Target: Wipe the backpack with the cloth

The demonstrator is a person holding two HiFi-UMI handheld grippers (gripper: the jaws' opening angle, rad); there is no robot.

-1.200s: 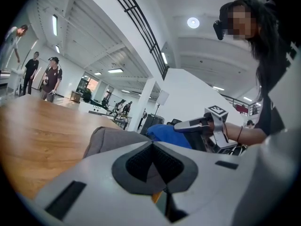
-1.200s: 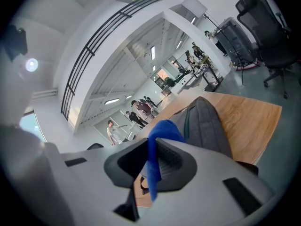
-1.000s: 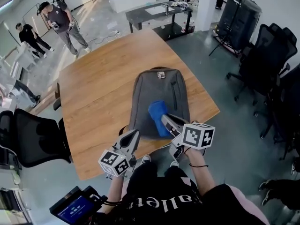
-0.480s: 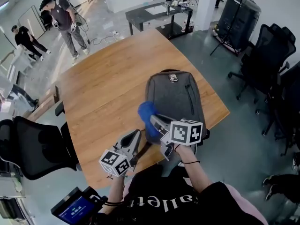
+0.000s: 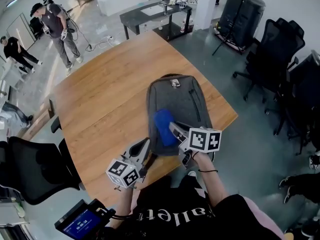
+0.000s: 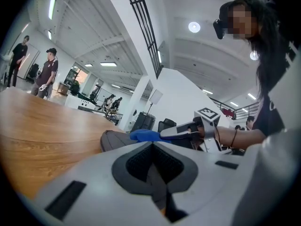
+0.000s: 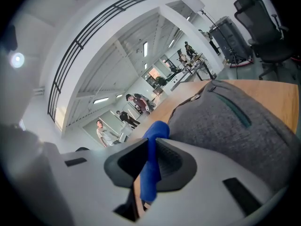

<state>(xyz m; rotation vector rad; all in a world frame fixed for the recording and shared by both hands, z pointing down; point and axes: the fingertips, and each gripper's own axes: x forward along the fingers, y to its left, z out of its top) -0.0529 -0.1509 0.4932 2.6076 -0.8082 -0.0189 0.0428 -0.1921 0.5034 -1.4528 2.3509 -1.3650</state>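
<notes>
A grey backpack (image 5: 175, 101) lies flat on the wooden table (image 5: 100, 99), its top pointing away from me. My right gripper (image 5: 173, 127) is shut on a blue cloth (image 5: 164, 126) and presses it onto the backpack's near left part. In the right gripper view the blue cloth (image 7: 157, 132) sticks out between the pads, with the backpack (image 7: 235, 126) just beyond. My left gripper (image 5: 144, 145) is at the backpack's near left corner, shut, with a thin grey strip like a strap between its pads (image 6: 151, 147). The left gripper view also shows the cloth (image 6: 145, 135) and backpack (image 6: 113, 140).
The table's near edge (image 5: 165, 166) runs just under both grippers. Black office chairs stand at the left (image 5: 30, 169) and at the right (image 5: 272, 49). People (image 5: 52, 24) stand far off beyond the table, near a dark low table (image 5: 155, 14).
The right gripper swept the cloth toward the backpack's left edge, then back onto its near left part. The left gripper stayed at the near corner. The head view shifted.
</notes>
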